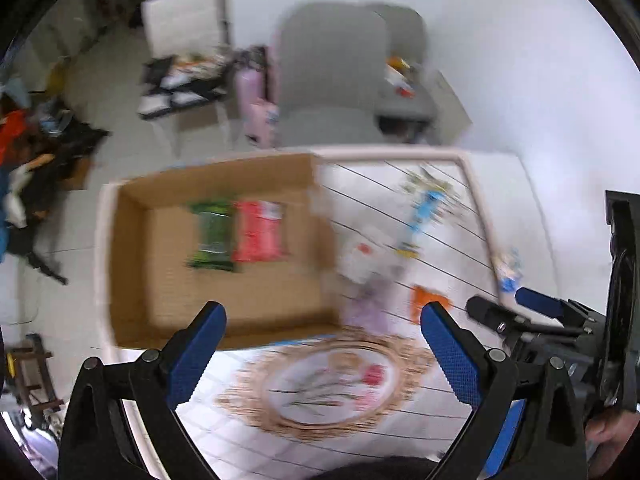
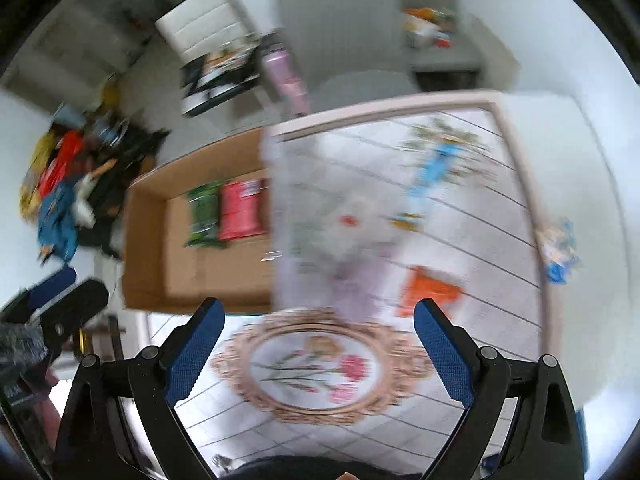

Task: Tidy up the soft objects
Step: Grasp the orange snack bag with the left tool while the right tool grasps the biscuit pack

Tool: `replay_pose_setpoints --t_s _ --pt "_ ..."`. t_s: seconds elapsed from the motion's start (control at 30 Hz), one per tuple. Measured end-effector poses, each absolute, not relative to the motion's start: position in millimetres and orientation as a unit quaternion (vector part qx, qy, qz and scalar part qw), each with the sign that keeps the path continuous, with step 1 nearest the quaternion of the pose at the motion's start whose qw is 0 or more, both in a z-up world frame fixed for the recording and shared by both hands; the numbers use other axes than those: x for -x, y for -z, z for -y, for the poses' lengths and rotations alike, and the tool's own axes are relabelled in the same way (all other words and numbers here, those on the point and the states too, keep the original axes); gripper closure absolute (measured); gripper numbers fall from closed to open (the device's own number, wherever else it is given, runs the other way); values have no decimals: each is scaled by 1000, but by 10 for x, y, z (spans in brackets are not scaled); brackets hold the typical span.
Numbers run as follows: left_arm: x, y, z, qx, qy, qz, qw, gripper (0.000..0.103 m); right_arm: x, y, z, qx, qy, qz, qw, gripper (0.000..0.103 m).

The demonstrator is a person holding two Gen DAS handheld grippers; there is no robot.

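A cardboard box (image 1: 132, 264) sits at the table's left end and holds a green packet (image 1: 212, 236) and a red packet (image 1: 260, 232); the box (image 2: 148, 248), green packet (image 2: 204, 216) and red packet (image 2: 242, 210) also show in the right wrist view. A white and lilac soft packet (image 1: 366, 268) lies just right of the box, blurred, and shows in the right wrist view (image 2: 352, 248). An orange packet (image 1: 430, 300) (image 2: 426, 290) lies further right. My left gripper (image 1: 322, 344) is open and empty above the tablecloth. My right gripper (image 2: 318, 338) is open and empty.
The tablecloth (image 1: 320, 388) has an oval flower print. A blue item (image 1: 426, 208) and a small blue and white item (image 1: 508, 272) lie toward the table's right edge. Grey chairs (image 1: 332, 76) stand behind the table. Clutter (image 2: 64, 184) lies on the floor at left.
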State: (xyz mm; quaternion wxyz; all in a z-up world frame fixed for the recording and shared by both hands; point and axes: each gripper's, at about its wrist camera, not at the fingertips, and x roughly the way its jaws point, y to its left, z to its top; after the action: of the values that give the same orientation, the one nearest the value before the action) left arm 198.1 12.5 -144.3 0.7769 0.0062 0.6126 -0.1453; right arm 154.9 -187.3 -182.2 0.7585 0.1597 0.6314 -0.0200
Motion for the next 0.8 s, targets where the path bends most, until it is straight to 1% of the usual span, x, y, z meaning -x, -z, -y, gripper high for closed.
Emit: replay_pose_setpoints --t_s 0.13,0.27,0.33,0.37,0.43,0.6,0.8 --pt "-1975 2034 712 -2 187 -670 718 3 -1321 2047 2865 -184 94 -641 739 6" --pt "-1916 2754 1349 17 201 -736 646 3 -1135 2382 3720 -197 142 -656 714 6" --pt "-1902 3026 1561 4 191 -752 631 3 -1114 2573 4025 -198 148 -665 705 6" --pt "-1893 3233 1740 -10 194 -760 620 3 -1114 2684 4177 -195 151 -670 700 6" --pt "-1863 3488 1954 -42 187 -769 610 3 -1149 2907 4422 -180 156 -677 697 6" --pt "-1815 3942 2299 -81 185 -791 577 3 -1342 3559 4798 -148 146 -710 673 6" --pt "-1837 4188 2465 -93 178 -799 567 3 -1607 3983 4885 -117 129 -724 667 6"
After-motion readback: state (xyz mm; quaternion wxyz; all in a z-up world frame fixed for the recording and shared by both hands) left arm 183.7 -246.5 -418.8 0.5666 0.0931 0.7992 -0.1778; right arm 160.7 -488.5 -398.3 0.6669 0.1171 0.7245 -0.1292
